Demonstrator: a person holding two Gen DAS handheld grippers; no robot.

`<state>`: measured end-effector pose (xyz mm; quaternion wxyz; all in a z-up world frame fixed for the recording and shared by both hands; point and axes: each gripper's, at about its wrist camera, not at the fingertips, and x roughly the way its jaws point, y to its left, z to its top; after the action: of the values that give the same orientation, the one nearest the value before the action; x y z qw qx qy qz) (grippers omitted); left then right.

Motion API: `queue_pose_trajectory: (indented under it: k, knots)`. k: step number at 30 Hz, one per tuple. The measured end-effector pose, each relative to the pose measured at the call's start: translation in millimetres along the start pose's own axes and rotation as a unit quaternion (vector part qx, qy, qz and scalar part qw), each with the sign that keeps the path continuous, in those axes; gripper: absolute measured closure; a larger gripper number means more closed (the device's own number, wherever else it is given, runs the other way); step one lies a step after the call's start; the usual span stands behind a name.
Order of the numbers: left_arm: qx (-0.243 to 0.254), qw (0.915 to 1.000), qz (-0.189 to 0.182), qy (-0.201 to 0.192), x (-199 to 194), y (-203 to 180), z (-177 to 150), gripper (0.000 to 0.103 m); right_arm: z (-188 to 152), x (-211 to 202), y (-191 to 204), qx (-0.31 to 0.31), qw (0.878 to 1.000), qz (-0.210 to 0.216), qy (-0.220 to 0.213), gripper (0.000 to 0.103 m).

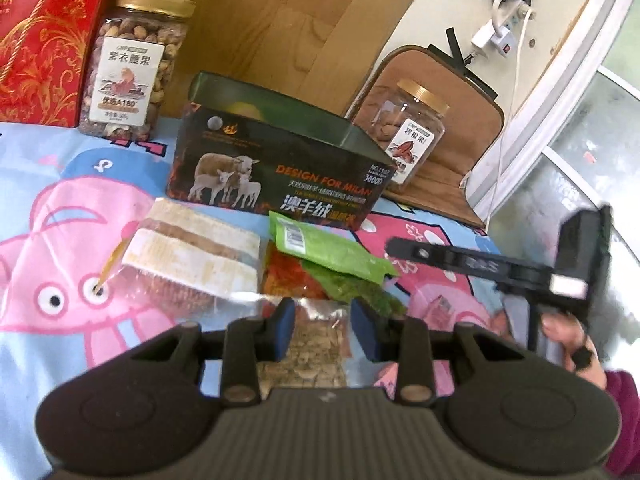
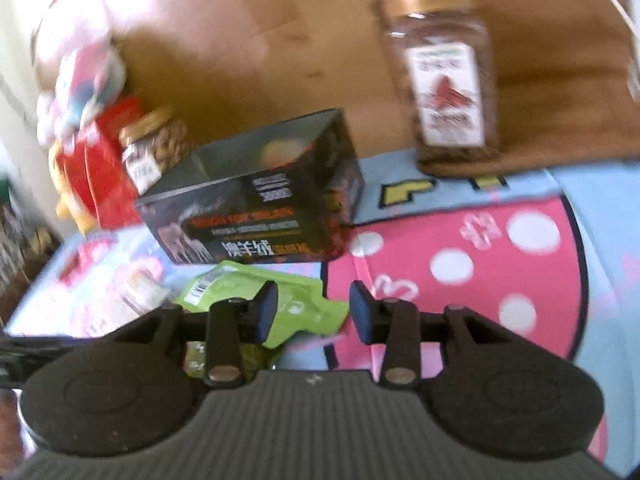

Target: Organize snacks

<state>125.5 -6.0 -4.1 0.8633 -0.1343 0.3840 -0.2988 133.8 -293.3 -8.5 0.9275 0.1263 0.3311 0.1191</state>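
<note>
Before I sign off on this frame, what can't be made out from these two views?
- Contents of the open dark box: left wrist view, its wall hides all but a pale yellowish shape.
- Clear snack packet: the left claw body covers its lower part.
- Pecan jar label: right wrist view, motion blur.
- Red gift box: cut off by the edge.

Bright daylight, soft shadows. Left wrist view mostly sharp, slight glare on clear wrapper [image 1: 176, 280]. Right wrist view motion-blurred throughout, jar [image 2: 444, 80] label unreadable. Heavy fisheye bending and dark corners in both.
</note>
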Motion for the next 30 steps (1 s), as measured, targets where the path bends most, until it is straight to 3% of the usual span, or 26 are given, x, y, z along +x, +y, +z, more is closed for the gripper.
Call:
queue_pose_trajectory:
  k: [4, 9, 15, 17, 22, 28, 30]
  knots:
    - [-0.008, 0.9999, 0.004, -0.004, -7.2, 6.7, -4.8, 0.071, 7.6, 27.3, 3.6, -0.018, 0.999, -0.018, 0.029, 0.059]
    - [-0.024, 0.9996, 0.014, -0.01, -15.6, 20.4, -4.0, 0.071, -3.4, 30.7, 24.5, -0.037, 0.997, 0.031, 0.056, 0.058]
    - [-0.039, 0.999, 0.014, -0.016, -20.7, 33.9, -2.8, 0.071, -21.2, -1.8, 50.6, -0.065, 0.989, 0.105, 0.076, 0.059]
    - [-0.045, 0.9988, 0.014, -0.017, -20.2, 36.5, -1.7, 0.071, -23.4, -7.6, 56.6, -0.096, 0.99, 0.08, 0.062, 0.058]
    - [-0.05, 0.9986, 0.009, -0.015, -19.7, 36.4, 1.8, 0.071, -32.1, 2.2, 79.2, -0.186, 0.981, 0.035, 0.043, 0.04]
    - [-0.045, 0.999, 0.002, -0.008, -19.5, 31.8, 2.5, 0.071, -14.5, 18.5, 54.4, -0.121, 0.991, 0.031, 0.054, 0.041]
    - [-0.042, 0.9991, -0.001, -0.008, -18.3, 29.3, 3.9, 0.064, -17.6, 16.4, 53.6, -0.123, 0.99, 0.025, 0.057, 0.039]
